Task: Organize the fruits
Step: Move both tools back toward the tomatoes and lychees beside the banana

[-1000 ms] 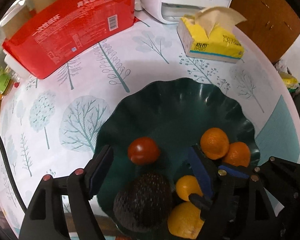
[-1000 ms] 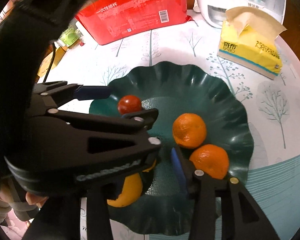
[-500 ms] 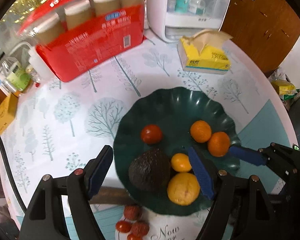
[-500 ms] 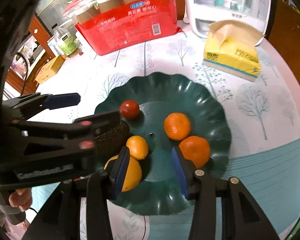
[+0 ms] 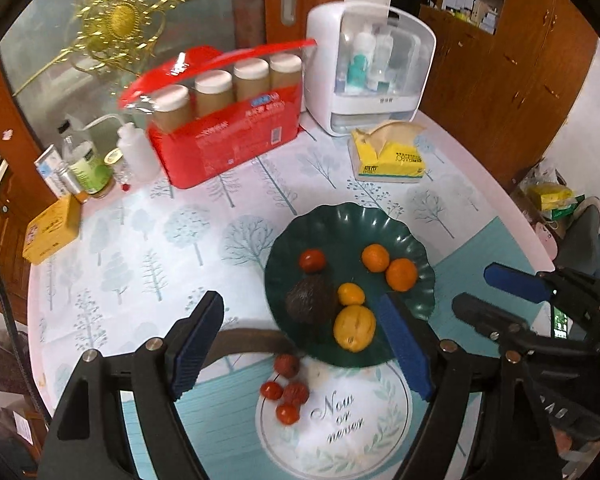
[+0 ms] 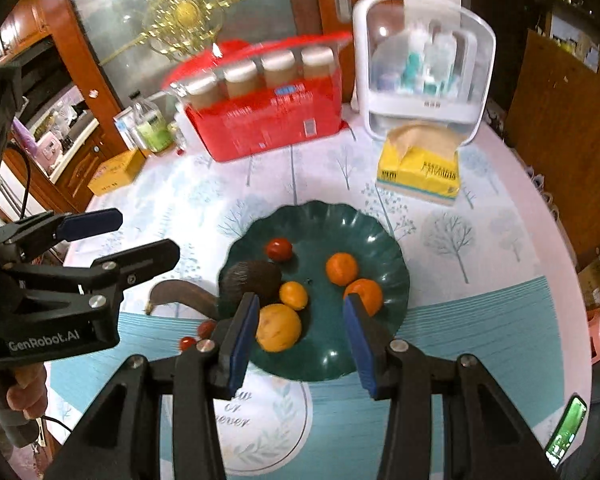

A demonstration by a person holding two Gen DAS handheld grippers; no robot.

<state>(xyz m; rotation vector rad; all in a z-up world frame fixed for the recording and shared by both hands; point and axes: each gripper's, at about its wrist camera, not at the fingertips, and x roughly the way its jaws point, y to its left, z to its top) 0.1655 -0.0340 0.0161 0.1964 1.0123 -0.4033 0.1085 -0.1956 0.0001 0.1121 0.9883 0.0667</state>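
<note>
A dark green scalloped plate (image 5: 380, 220) holds a red tomato (image 5: 312, 260), two oranges (image 5: 375, 257), a dark avocado (image 5: 311, 303) and two yellow fruits (image 5: 355, 328). A dark banana (image 5: 248, 342) and several small red fruits (image 5: 286, 384) lie on the cloth beside the plate's near edge. My left gripper (image 5: 300, 300) hangs high over the plate, its jaws opening with nothing between them. My right gripper (image 6: 300, 300) also hovers above the plate (image 6: 320, 216), open and holding nothing.
At the back of the round table stand a red pack of jars (image 5: 228, 140), a white storage box (image 5: 368, 76) and a yellow tissue box (image 5: 388, 156). Bottles (image 5: 84, 160) and a yellow carton (image 5: 52, 228) sit far left. A phone (image 6: 566, 432) lies near the right edge.
Both grippers have risen and drawn back from the plate, so much more of the table shows. The fruits on the plate lie as before.
</note>
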